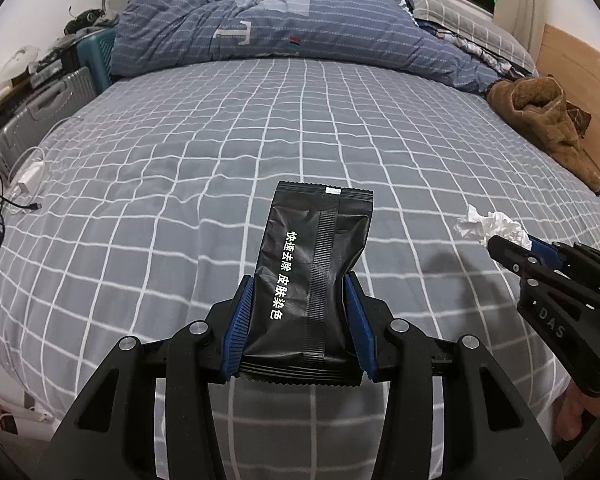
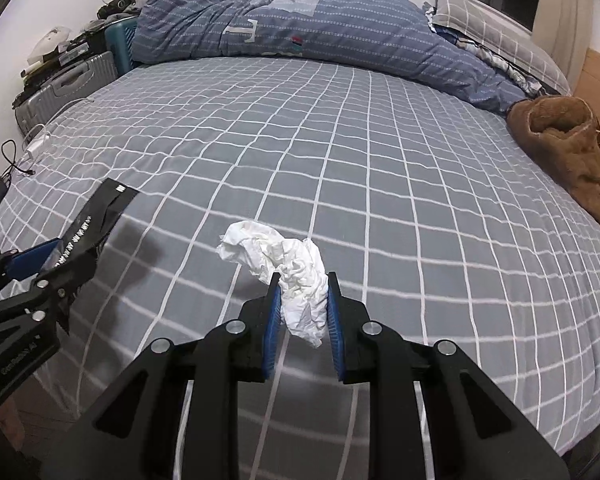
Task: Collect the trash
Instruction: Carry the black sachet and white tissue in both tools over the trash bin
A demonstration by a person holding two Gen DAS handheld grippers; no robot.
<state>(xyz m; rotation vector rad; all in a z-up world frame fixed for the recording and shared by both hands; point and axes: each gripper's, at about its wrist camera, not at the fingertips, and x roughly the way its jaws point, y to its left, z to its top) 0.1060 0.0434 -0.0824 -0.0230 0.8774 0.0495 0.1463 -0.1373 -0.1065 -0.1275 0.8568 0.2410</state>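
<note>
A black packet (image 1: 308, 276) sits clamped in the left gripper (image 1: 300, 284) jaws above the checked bed (image 1: 180, 160), its lower end hidden behind them, while the right gripper (image 2: 303, 280) jaws pinch a crumpled tissue (image 2: 288, 268), partly covered.

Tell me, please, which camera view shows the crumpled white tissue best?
The right wrist view: the crumpled white tissue sits centred and close, pinched between the right claw's blue pads. In the left wrist view it appears only small near the right edge, partly hidden behind that claw.
</note>
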